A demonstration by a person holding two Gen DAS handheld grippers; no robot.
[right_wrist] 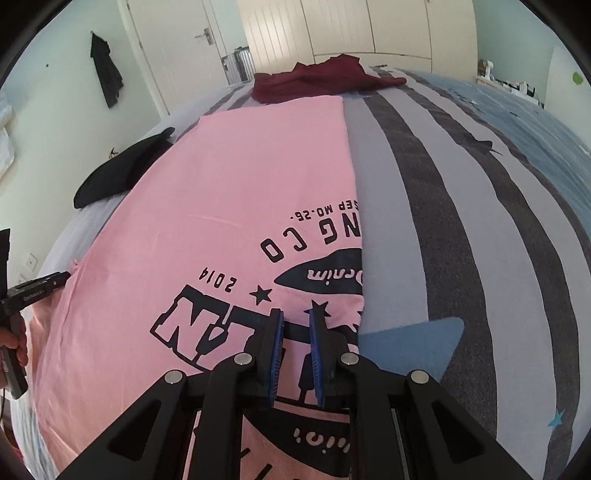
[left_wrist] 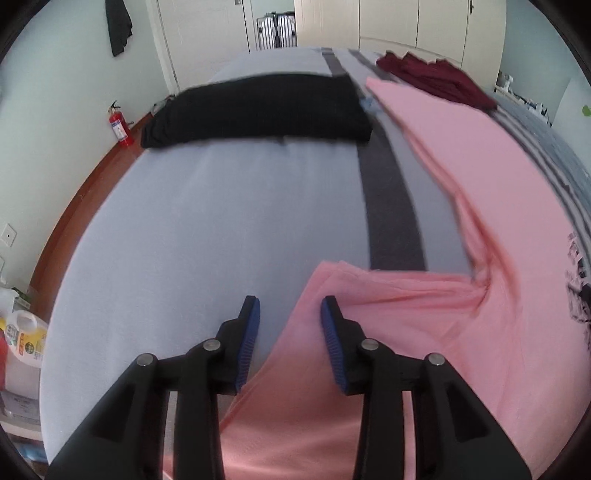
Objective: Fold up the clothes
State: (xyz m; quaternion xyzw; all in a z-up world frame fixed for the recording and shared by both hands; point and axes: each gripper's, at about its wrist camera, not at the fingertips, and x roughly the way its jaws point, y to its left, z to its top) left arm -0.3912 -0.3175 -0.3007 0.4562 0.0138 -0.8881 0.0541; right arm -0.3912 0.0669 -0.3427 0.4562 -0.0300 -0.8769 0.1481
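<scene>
A pink T-shirt [right_wrist: 221, 206] with a dark print lies flat on the striped bed [right_wrist: 461, 221], its right edge straight. My right gripper [right_wrist: 295, 323] hovers over the print near that edge, open by a narrow gap with nothing held. In the left wrist view the shirt [left_wrist: 480, 184] runs along the right, and its sleeve [left_wrist: 388, 295] spreads toward me. My left gripper [left_wrist: 290, 314] is open above the sleeve's left edge, one finger over the sheet and one over pink cloth. The left gripper's body [right_wrist: 33, 288] shows at the right view's left edge, held by a hand [right_wrist: 14, 339].
A folded black garment [left_wrist: 258, 107] lies across the far left of the bed. A crumpled maroon garment [right_wrist: 321, 77] sits at the far end. On the floor to the left stand a fire extinguisher [left_wrist: 123, 127] and a detergent jug [left_wrist: 26, 339]. Wardrobe doors [right_wrist: 351, 29] stand behind.
</scene>
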